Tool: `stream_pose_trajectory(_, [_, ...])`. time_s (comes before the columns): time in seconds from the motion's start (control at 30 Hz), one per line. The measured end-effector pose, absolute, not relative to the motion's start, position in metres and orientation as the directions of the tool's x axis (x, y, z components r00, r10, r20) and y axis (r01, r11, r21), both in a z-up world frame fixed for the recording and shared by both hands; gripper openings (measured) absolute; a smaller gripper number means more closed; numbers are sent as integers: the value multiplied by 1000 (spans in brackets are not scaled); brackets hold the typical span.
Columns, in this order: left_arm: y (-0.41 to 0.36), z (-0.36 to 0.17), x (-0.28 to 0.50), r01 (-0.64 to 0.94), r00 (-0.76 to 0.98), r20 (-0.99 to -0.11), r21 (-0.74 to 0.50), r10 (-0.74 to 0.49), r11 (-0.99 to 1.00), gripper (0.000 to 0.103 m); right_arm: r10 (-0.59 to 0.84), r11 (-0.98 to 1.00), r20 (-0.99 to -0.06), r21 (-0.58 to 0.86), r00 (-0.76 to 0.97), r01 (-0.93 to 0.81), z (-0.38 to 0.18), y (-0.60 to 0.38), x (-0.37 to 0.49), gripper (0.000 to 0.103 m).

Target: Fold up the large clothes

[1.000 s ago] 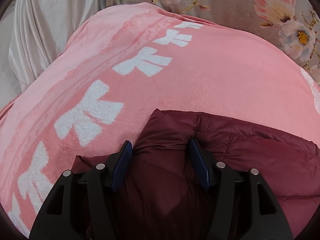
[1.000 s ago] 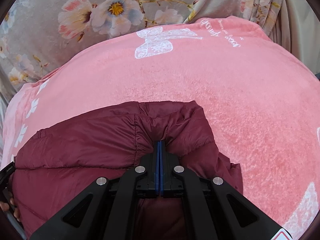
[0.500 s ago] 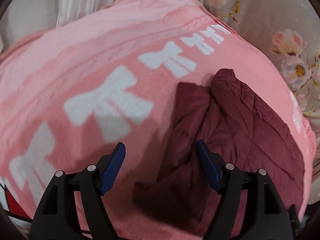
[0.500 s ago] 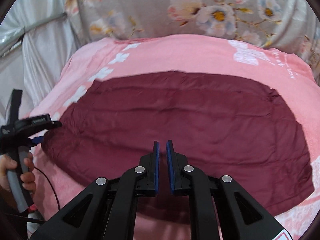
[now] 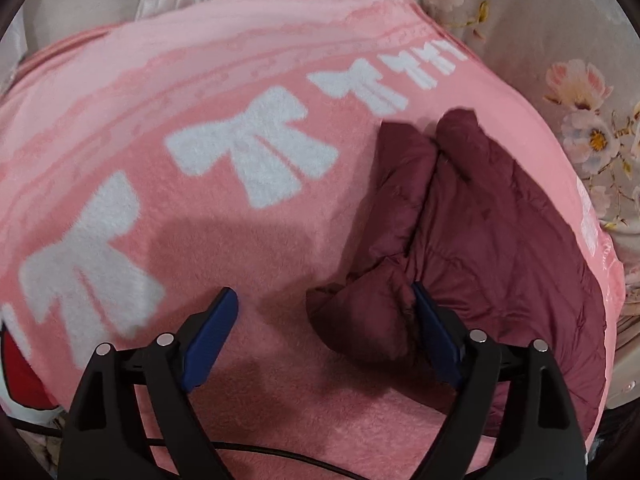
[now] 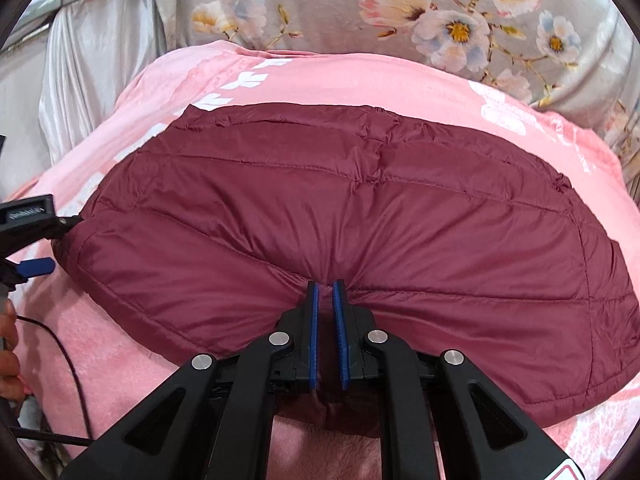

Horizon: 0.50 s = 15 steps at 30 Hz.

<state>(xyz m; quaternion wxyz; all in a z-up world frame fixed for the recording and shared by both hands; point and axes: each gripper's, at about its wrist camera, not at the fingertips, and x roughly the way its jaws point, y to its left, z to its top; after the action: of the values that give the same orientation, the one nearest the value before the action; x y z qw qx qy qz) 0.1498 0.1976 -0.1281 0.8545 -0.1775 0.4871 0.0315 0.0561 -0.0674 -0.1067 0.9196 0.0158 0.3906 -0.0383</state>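
Note:
A maroon quilted jacket (image 6: 360,216) lies spread flat on a pink blanket with white bows (image 5: 248,152). My right gripper (image 6: 326,286) sits at the jacket's near edge, its jaws a narrow slit apart with a pinch of maroon fabric between the pads; creases fan out from its tips. My left gripper (image 5: 322,290) hangs over the blanket by the jacket's left end, its jaws opening wide. A puffy jacket corner (image 5: 360,320) lies between them against the right pad, not pressed. The left gripper (image 6: 28,236) also shows at the left edge of the right wrist view.
A grey floral sheet (image 6: 440,12) lies beyond the blanket, and pale silvery cloth (image 6: 92,64) hangs at the far left. A black cable (image 6: 64,360) trails over the blanket by a person's hand (image 6: 8,344). A red and white patch (image 5: 24,380) shows at the left view's lower corner.
The jacket went from bunched up to spread flat across the blanket. The left jaws let go of it, widened and swung left. The right jaws parted to a narrow slit.

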Motion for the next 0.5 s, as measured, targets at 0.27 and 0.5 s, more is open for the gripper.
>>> stream_pose_trajectory(0.27, [199,-116,149,-224,511,-822,-407,-249,885,87,24,988,-729,121,684,95,-84,-79,31,11])
stream_pose_trajectory(0.5, [161,-124,158,-167,476,-852,-332,-220,928,87,41,987,-745,132,666,87,-97,-77,32,11])
